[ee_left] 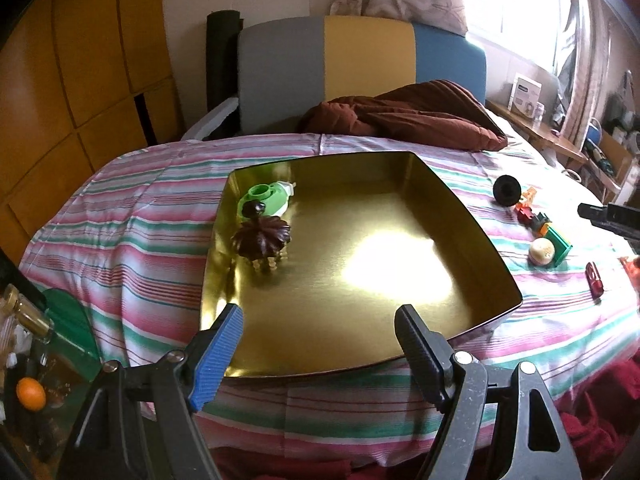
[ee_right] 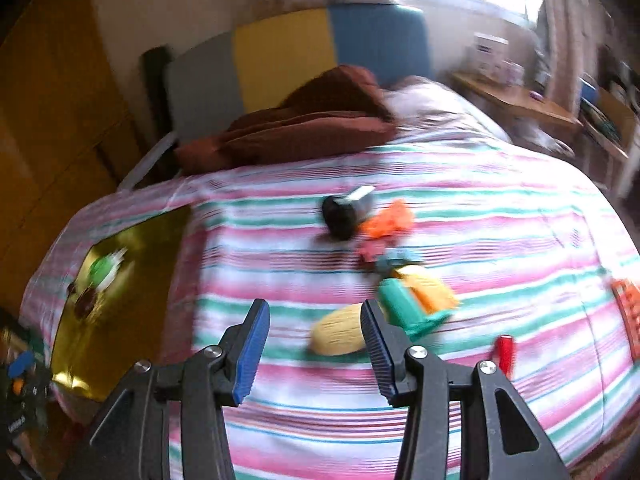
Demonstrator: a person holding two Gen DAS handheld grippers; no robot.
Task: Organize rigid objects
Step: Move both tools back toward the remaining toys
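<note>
We are early in the sorting, as we judge it. Nearest to us, our left claw (ee_left: 320, 344) hangs with its jaws wide apart and nothing between them, over the near edge of the gold tray (ee_left: 472, 216) that lies on the striped bed cover (ee_left: 140, 240). Our right claw (ee_right: 316, 344) is also apart and empty, above the cover, and its view is blurred.

Only a little is done. In the tray's far left corner sit a dark brown ridged piece (ee_left: 262, 238) and, just beyond it, a green and white toy (ee_left: 266, 198); the rest of the tray is bare.

Most is left. Just beyond the right claw's fingertips, partly behind its right finger, lies a yellow ball (ee_right: 338, 334), touching a green and yellow toy (ee_right: 416, 304). Farther off lie small red and blue pieces (ee_right: 380, 256), an orange toy (ee_right: 390, 218) and a black cylinder (ee_right: 344, 214). To the right are a red piece (ee_right: 505, 350) and an orange thing (ee_right: 628, 312) at the edge.
</note>
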